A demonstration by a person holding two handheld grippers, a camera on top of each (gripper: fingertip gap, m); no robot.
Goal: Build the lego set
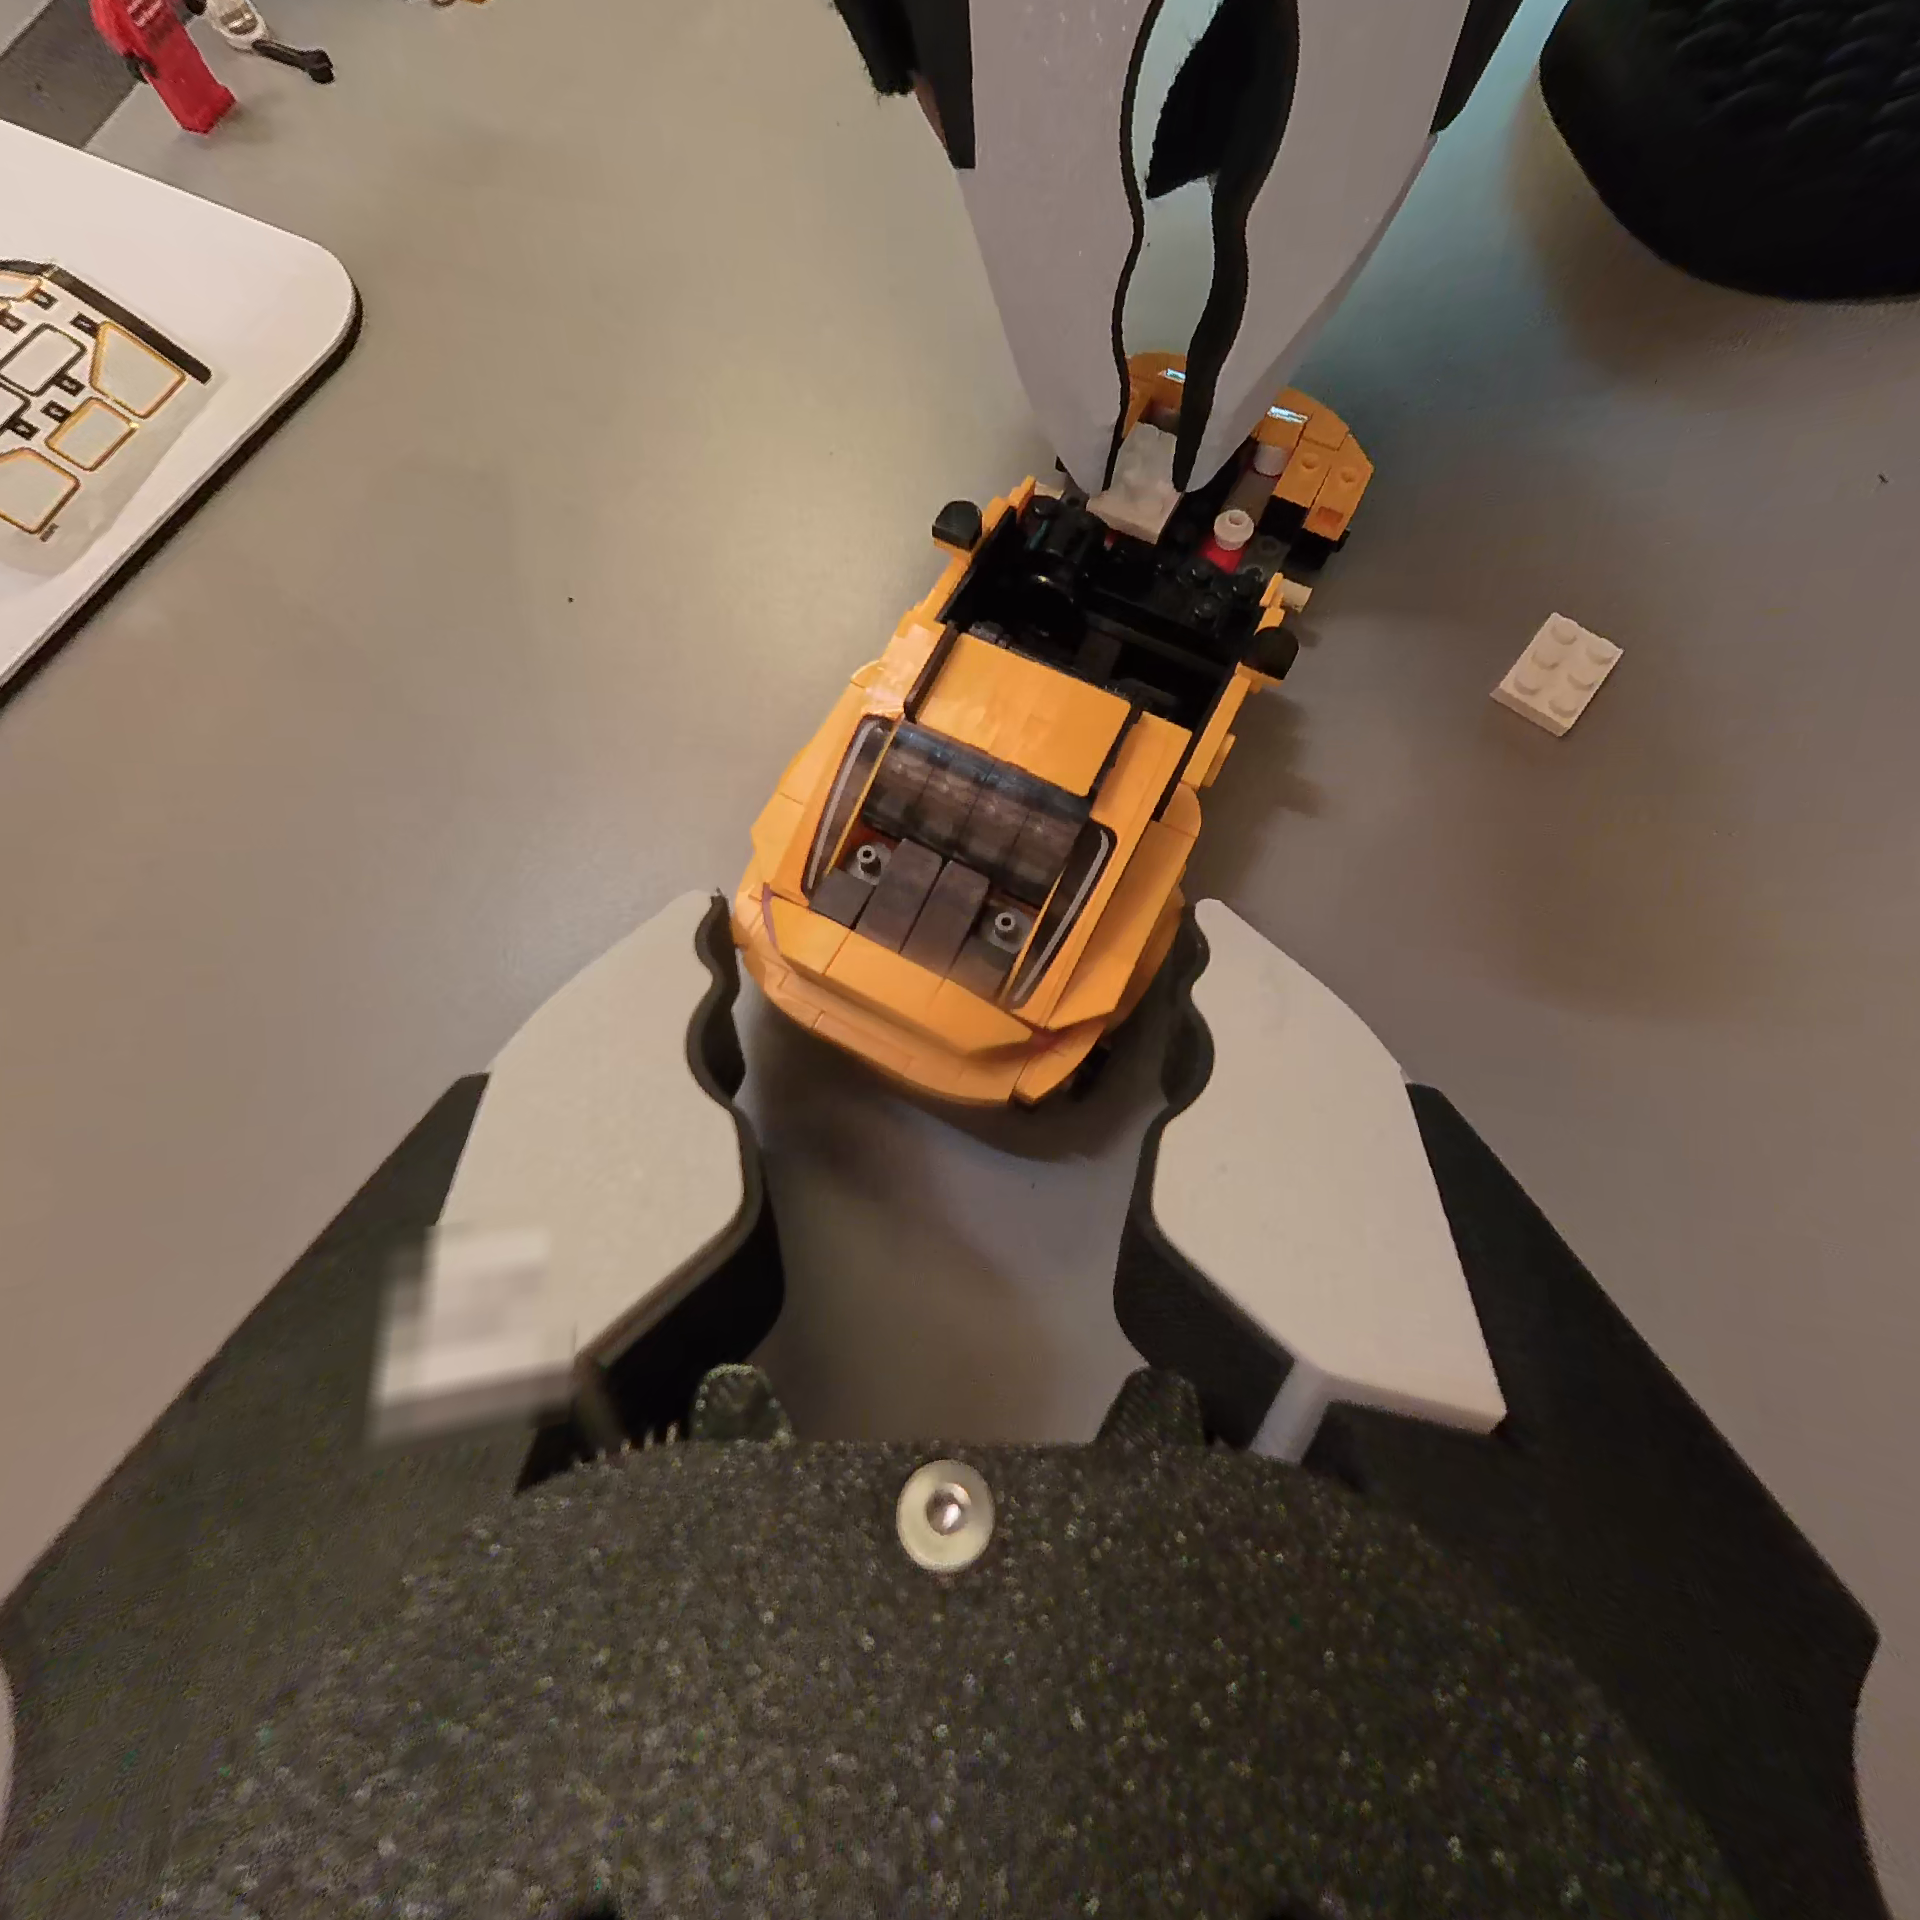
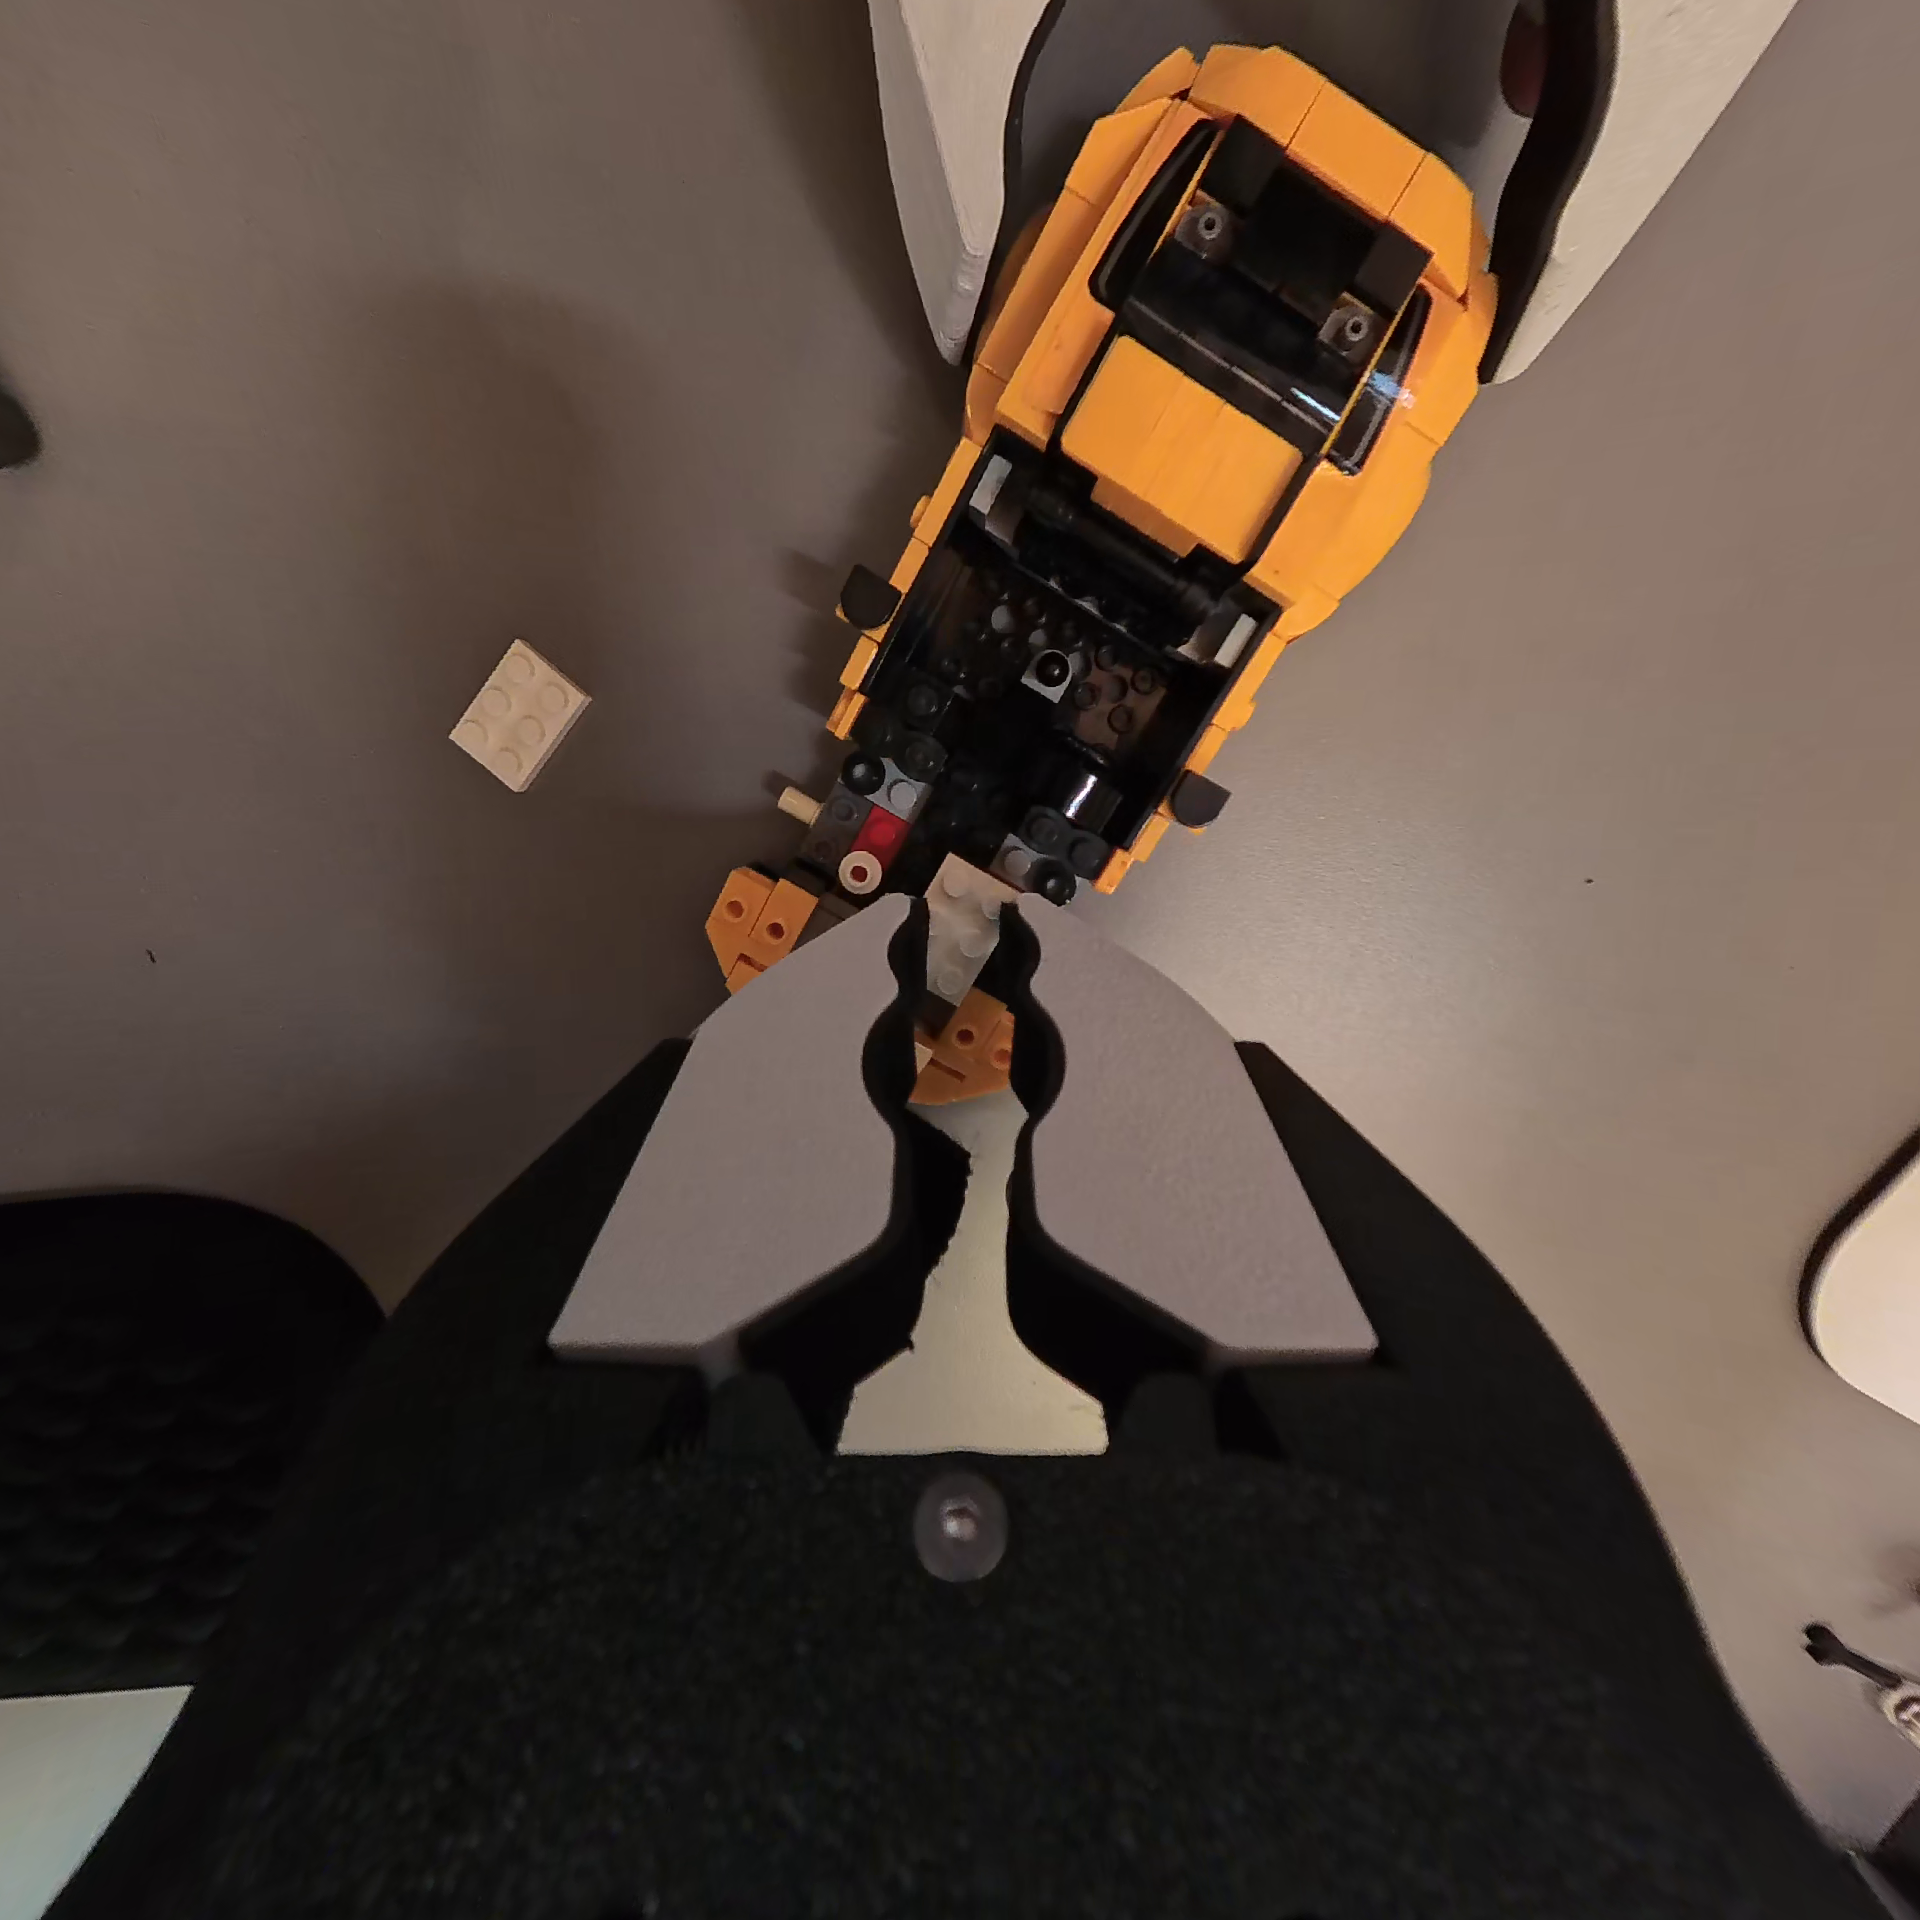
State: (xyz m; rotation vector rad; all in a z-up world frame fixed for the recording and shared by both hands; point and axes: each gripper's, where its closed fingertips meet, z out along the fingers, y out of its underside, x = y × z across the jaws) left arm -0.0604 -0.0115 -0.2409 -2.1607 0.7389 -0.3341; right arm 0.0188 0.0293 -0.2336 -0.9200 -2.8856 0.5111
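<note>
Beside the car [image 1: 997, 831], a loose plate [image 1: 1555, 673] on bare table [image 1: 520, 727].

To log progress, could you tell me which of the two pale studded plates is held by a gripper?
The pale studded plate at the orange car's open end, pinched by the right gripper; the other pale plate lies loose on the grey table.

The left gripper [image 1: 956, 997] has two broad, pale grey fingers [image 1: 613, 1132] with curved outer edges and wavy black rubber pads along their inner edges, set on a black, coarse-textured body with one silver screw [image 1: 943, 1512] at its middle. A blurred patch lies over its left-hand finger. The right gripper [image 2: 961, 935] is of the same make: grey fingers [image 2: 769, 1132], scalloped black pads, a grainy black body and a single round screw [image 2: 958, 1524].
</note>
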